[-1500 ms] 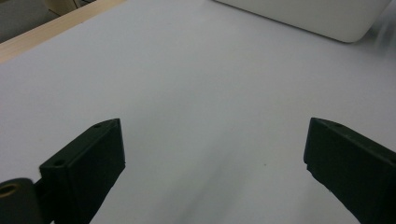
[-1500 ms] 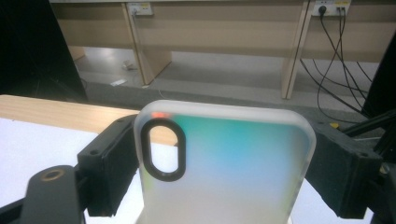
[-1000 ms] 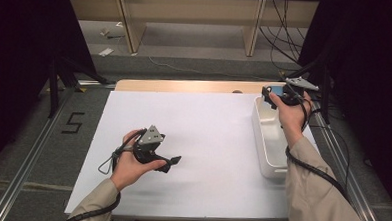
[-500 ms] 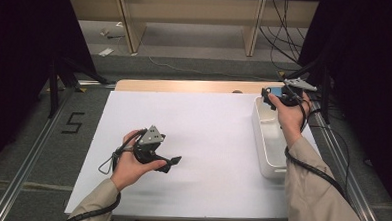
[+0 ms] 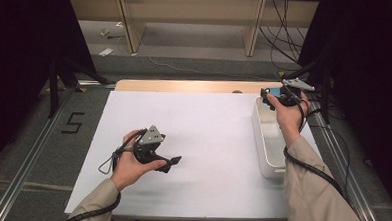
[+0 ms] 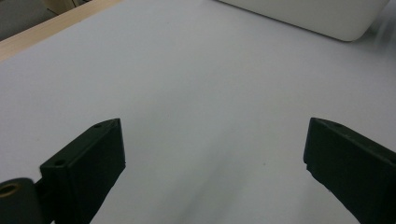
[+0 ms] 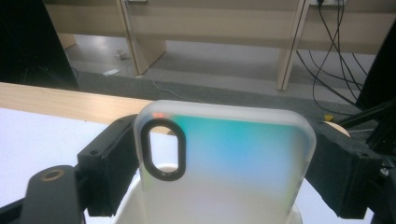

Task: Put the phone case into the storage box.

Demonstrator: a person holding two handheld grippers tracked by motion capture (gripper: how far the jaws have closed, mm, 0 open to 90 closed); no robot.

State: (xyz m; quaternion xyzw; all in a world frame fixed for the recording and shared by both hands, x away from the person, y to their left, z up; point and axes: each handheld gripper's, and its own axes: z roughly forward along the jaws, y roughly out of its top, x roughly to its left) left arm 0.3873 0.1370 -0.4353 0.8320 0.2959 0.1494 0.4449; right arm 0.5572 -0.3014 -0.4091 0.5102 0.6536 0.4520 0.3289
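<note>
A translucent phone case point(image 7: 224, 163), frosted white with a teal-blue tint and an oval camera cutout, stands upright between the jaws of my right gripper point(image 7: 219, 168), which is shut on its two long edges. In the high view that right gripper point(image 5: 274, 98) hovers over the far end of a white bin point(image 5: 262, 143), with the blue of the case point(image 5: 273, 92) showing at its tip. My left gripper point(image 5: 174, 162) rests low on the white table sheet point(image 5: 208, 136) at the left-centre, jaws open and nothing between them. In the left gripper view its jaws point(image 6: 210, 163) stand wide apart over bare sheet.
The white bin point(image 6: 308, 14) lies along the sheet's right edge. A wooden table edge point(image 5: 185, 85) runs behind the sheet. Beyond are wooden shelf legs point(image 7: 289, 46), hanging cables point(image 7: 336, 51) and a grey floor. Metal rails point(image 5: 26, 173) flank the table.
</note>
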